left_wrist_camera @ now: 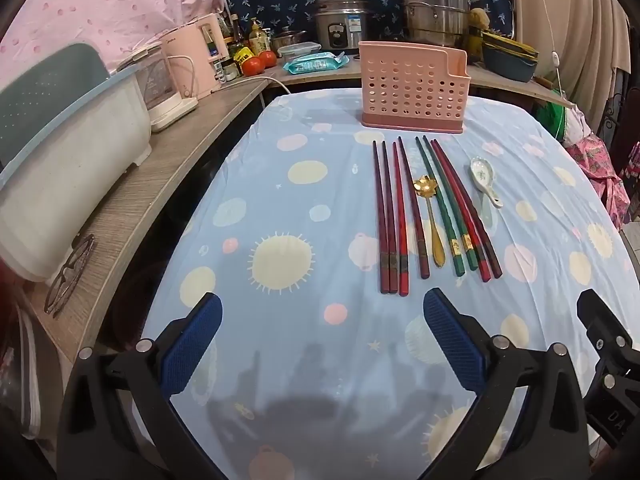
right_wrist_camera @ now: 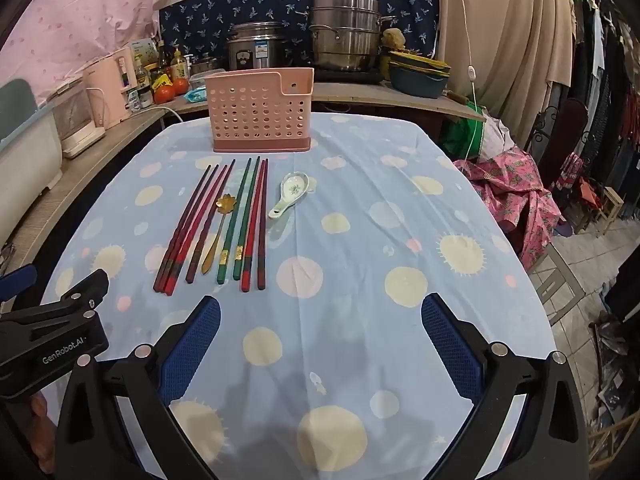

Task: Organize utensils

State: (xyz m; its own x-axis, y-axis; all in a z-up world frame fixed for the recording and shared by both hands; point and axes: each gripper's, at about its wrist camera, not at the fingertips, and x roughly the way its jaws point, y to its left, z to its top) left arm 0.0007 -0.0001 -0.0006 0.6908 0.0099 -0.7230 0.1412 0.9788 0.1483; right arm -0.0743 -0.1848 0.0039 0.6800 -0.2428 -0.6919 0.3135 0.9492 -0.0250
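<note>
A pink perforated utensil holder (left_wrist_camera: pixel 412 88) (right_wrist_camera: pixel 260 110) stands at the far side of the table. In front of it lie several dark red chopsticks (left_wrist_camera: pixel 390 216) (right_wrist_camera: pixel 188 228), a gold flower-shaped spoon (left_wrist_camera: pixel 430 216) (right_wrist_camera: pixel 218 232), a green pair of chopsticks (left_wrist_camera: pixel 444 208) (right_wrist_camera: pixel 236 220), two more red ones (left_wrist_camera: pixel 464 208) (right_wrist_camera: pixel 258 224) and a white ceramic spoon (left_wrist_camera: pixel 484 182) (right_wrist_camera: pixel 290 196). My left gripper (left_wrist_camera: pixel 322 316) hovers open near the table's front, just short of the chopstick ends. My right gripper (right_wrist_camera: pixel 320 316) is open too, to the right of the row, with nothing between its blue pads.
The table wears a light blue spotted cloth (left_wrist_camera: pixel 280 208) (right_wrist_camera: pixel 400 240). A shelf on the left holds a white dish rack (left_wrist_camera: pixel 60 152), kettles (left_wrist_camera: pixel 196 60) and glasses (left_wrist_camera: pixel 70 272). Pots (right_wrist_camera: pixel 344 32), bottles and tomatoes stand behind. Clothes and a tiled floor (right_wrist_camera: pixel 568 264) lie to the right.
</note>
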